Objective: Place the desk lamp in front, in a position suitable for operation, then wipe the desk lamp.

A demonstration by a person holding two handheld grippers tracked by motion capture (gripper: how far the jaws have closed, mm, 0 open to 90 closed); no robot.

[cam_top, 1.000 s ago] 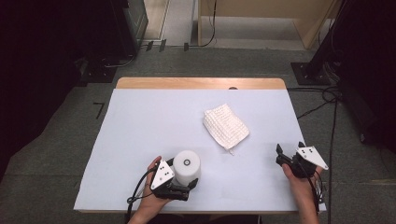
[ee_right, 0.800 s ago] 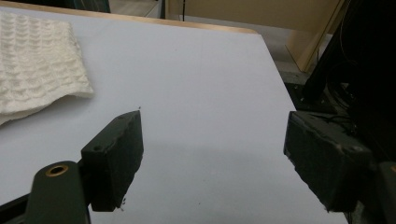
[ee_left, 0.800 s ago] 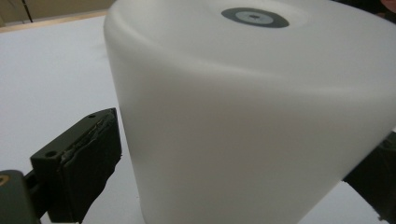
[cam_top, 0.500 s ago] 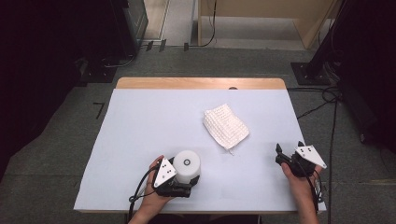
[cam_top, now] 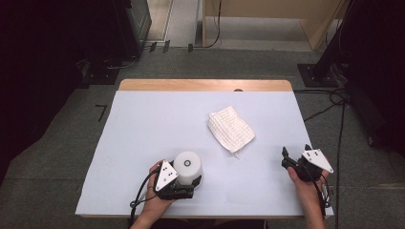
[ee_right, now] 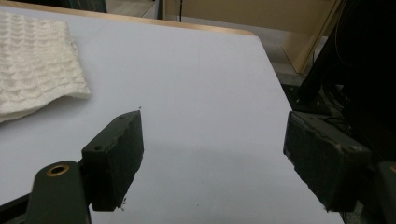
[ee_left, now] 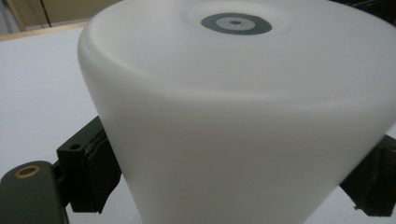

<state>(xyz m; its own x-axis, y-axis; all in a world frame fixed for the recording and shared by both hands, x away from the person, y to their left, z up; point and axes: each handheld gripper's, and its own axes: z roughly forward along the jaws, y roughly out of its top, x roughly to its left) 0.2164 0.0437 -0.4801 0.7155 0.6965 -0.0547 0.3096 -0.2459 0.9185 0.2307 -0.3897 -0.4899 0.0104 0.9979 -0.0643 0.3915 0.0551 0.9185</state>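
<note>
A white cup (cam_top: pixel 187 167) stands upside down near the table's front edge, with a grey ring mark on its upturned base. My left gripper (cam_top: pixel 190 181) lies level on the table behind it. Its two black jaws press on the cup's (ee_left: pixel 243 116) lower sides, one on each side. A folded white waffle cloth (cam_top: pixel 230 129) lies right of the table's middle, apart from both grippers. My right gripper (cam_top: pixel 295 153) rests at the front right with its jaws wide apart. In the right gripper view, bare table shows between the right gripper's (ee_right: pixel 215 158) jaws, and the cloth (ee_right: pixel 32 60) lies far left.
The table (cam_top: pixel 157 124) has a pale sheet over it and a wooden strip along its far edge. Grey floor surrounds it, with cables and a stand foot (cam_top: pixel 317 74) at the back right. The right gripper is close to the table's right edge (ee_right: pixel 275 93).
</note>
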